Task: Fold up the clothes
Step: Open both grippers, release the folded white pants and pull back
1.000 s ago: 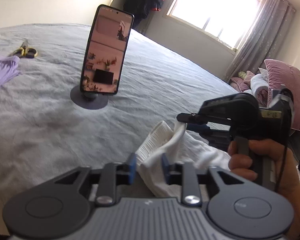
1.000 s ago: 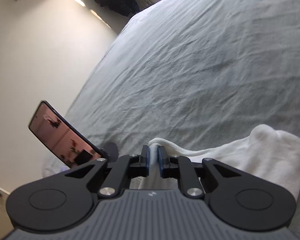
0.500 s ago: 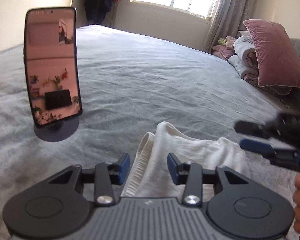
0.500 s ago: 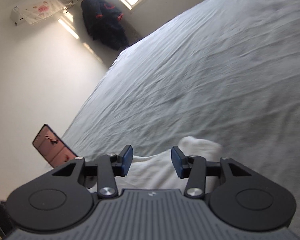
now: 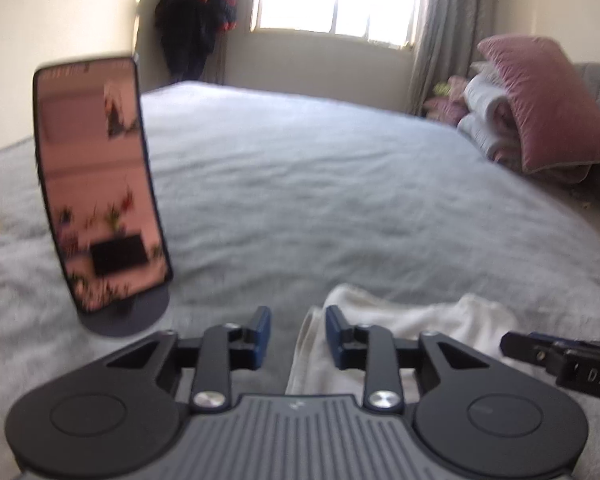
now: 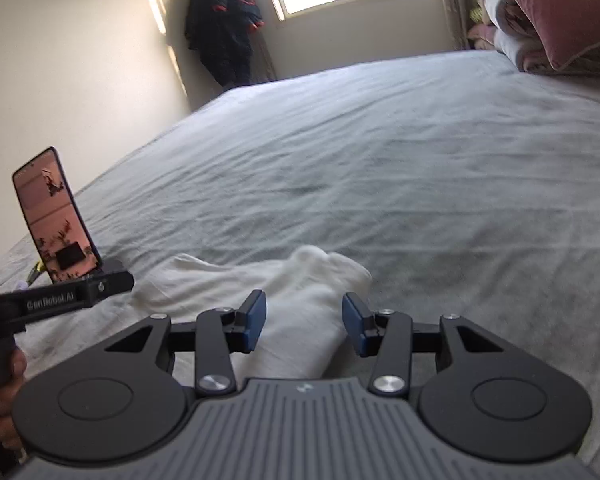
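A white garment (image 5: 404, 320) lies bunched on the grey bed sheet (image 5: 340, 200). It also shows in the right wrist view (image 6: 284, 292). My left gripper (image 5: 297, 338) is open and empty, with its jaws over the garment's left edge. My right gripper (image 6: 304, 326) is open and empty, its jaws either side of the garment's right end. The right gripper's tip shows in the left wrist view (image 5: 556, 356), and the left gripper's body shows in the right wrist view (image 6: 60, 300).
A phone on a round stand (image 5: 100, 196) is upright on the bed to the left, also in the right wrist view (image 6: 56, 216). Pink pillows and folded bedding (image 5: 540, 108) sit at the far right. A dark jacket (image 6: 224, 20) hangs in the corner by the window.
Both grippers have let go of the white garment and opened. The garment now lies on the bed. Both grippers have pulled back and levelled toward the window.
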A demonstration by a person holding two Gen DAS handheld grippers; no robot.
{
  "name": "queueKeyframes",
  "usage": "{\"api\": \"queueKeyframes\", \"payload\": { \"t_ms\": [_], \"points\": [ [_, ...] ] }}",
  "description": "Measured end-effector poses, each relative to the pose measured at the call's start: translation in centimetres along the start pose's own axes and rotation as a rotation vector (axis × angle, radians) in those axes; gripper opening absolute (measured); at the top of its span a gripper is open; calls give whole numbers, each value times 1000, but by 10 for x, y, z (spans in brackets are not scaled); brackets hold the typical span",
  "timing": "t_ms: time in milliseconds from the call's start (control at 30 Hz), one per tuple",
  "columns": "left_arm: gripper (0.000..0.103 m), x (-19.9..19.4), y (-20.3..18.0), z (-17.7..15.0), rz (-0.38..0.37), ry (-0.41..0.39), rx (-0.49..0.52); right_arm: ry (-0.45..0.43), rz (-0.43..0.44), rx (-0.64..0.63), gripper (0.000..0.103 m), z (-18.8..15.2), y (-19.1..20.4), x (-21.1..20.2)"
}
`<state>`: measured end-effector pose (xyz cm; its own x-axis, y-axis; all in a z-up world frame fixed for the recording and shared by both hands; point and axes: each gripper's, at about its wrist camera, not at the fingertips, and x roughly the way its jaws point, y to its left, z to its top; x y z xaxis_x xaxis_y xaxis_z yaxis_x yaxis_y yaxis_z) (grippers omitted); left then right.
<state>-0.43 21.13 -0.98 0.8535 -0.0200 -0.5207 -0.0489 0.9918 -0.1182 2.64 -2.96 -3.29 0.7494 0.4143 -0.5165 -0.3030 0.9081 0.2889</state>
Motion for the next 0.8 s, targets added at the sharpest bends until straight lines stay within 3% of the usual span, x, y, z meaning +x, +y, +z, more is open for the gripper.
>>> {"api": "queueKeyframes", "payload": {
  "t_ms": [133, 200, 333, 433, 500, 633, 700, 800],
  "points": [
    [8, 8, -7, 10, -141, -14, 28, -4, 5, -48, 39, 7, 8, 6],
    [7, 20, -16, 9, -167, 21, 68, 5, 4, -70, 37, 8, 12, 10],
    [6, 49, -23, -6, -68, 62, 132, 33, -49, -102, 35, 5, 11, 27],
    [5, 59, -20, -14, 12, 32, 171, 52, -82, -83, 22, 2, -2, 38],
    [6, 56, -18, -13, 20, 24, 162, 46, -80, -54, 17, 2, -10, 38],
    [12, 38, -9, -9, 3, -8, 109, 16, -75, -23, 21, 3, -11, 21],
    [12, 26, 0, -9, -50, -30, 73, 0, -63, -31, 27, -2, -8, 9],
    [12, 7, 10, -12, -143, -63, 44, -6, -28, -41, 27, -11, 1, -7]
  ]
}}
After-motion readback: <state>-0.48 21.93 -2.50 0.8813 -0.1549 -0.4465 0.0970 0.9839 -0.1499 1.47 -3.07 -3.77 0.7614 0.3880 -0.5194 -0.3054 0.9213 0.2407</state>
